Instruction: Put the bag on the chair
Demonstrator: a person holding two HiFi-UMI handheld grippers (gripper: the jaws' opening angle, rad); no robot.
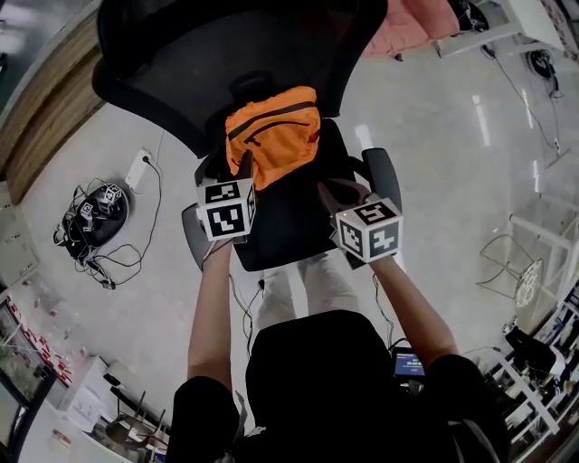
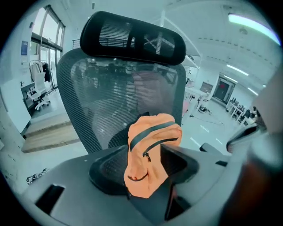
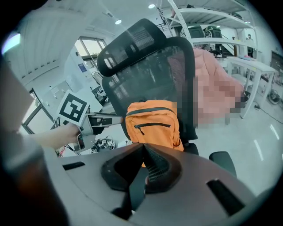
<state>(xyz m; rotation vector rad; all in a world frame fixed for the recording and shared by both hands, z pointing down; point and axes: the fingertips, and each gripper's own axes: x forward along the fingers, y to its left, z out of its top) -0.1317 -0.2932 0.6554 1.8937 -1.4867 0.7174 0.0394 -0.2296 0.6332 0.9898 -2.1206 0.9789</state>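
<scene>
An orange bag (image 1: 271,136) with black zips sits upright on the seat of a black mesh office chair (image 1: 289,231), leaning on its backrest. My left gripper (image 1: 242,167) is at the bag's left edge; in the left gripper view its jaws (image 2: 148,171) stand open with the lower part of the bag (image 2: 150,154) between them, not pinched. My right gripper (image 1: 327,192) hovers over the seat just right of the bag. In the right gripper view its jaws (image 3: 143,152) are shut with nothing in them, and the bag (image 3: 152,126) stands a little ahead, apart from them.
The chair's armrests (image 1: 384,176) flank the seat. A tangle of cables and a round device (image 1: 95,217) lie on the floor at left, near a power strip (image 1: 137,169). White table frames (image 1: 534,262) stand at right. A pink object (image 1: 412,23) lies behind the chair.
</scene>
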